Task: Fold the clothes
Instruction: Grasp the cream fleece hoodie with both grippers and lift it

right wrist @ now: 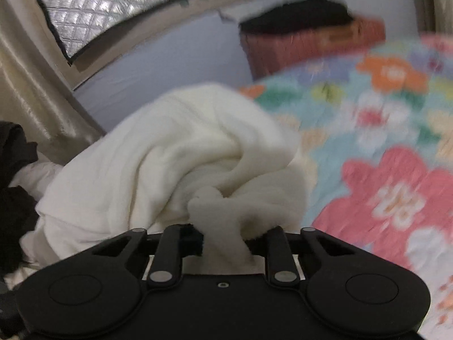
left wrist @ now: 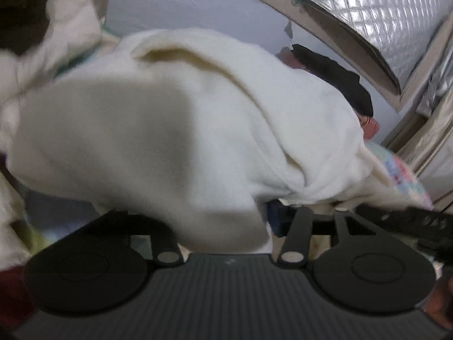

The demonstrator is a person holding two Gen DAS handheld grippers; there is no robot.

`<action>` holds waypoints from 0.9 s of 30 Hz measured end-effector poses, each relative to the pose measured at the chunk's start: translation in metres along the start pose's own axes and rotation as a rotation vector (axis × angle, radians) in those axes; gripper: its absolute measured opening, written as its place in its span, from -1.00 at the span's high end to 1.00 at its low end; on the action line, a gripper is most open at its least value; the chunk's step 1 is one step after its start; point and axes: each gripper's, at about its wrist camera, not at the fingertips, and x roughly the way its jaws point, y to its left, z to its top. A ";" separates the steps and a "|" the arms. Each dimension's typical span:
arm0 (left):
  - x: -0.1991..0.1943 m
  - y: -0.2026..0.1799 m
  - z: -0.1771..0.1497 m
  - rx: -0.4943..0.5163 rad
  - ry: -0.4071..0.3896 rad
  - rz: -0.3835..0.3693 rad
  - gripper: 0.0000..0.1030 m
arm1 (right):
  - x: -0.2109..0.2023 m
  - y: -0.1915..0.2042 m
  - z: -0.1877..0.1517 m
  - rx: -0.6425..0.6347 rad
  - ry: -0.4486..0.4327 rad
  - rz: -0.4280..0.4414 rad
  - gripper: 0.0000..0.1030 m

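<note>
Right gripper (right wrist: 223,235): jaws pinching a bunched fold of the cream fleece garment (right wrist: 170,153), which is heaped at 12 o'clock of it on the floral-print bedspread (right wrist: 382,153). Left gripper (left wrist: 226,226): the same cream fabric (left wrist: 175,130) drapes over its jaws; their state cannot be told. Black folded clothing (right wrist: 294,14) lies at 1 o'clock, well apart.

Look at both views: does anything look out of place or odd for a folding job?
Yes. The cream garment is twisted into a bunched knot at the right gripper rather than lying flat on the floral quilt. In the left view it drapes over the left gripper, hiding its fingers.
</note>
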 end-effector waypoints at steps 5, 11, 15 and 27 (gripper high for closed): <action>-0.010 -0.014 0.017 -0.013 -0.041 -0.048 0.36 | -0.031 -0.007 0.006 -0.049 -0.085 -0.092 0.63; -0.017 0.023 0.035 -0.035 0.057 -0.052 0.33 | -0.014 -0.057 -0.008 0.176 0.033 0.066 0.53; -0.039 0.052 0.048 -0.172 0.064 -0.122 0.21 | -0.012 -0.077 -0.002 0.357 0.030 0.265 0.07; 0.012 0.075 0.023 -0.302 -0.002 -0.080 -1.00 | 0.070 -0.028 0.032 0.175 0.073 0.081 0.11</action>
